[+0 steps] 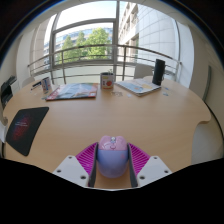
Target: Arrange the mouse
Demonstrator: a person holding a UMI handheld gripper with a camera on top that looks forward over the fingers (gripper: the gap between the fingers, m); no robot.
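A pale lilac-and-pink computer mouse (112, 156) sits between my gripper's (112, 160) two fingers, above the round wooden table (110, 115). Both magenta pads (87, 157) press against the mouse's sides, so the gripper is shut on it. The mouse's front end points toward the table's middle. A dark mouse mat (25, 128) lies on the table to the left of the fingers.
Beyond the fingers, at the table's far side, lie a magazine (72, 91), a small box (107, 80), an open booklet (138, 87) and a dark upright object (158, 71). Behind them are a railing and large windows. The table edge curves round at the right.
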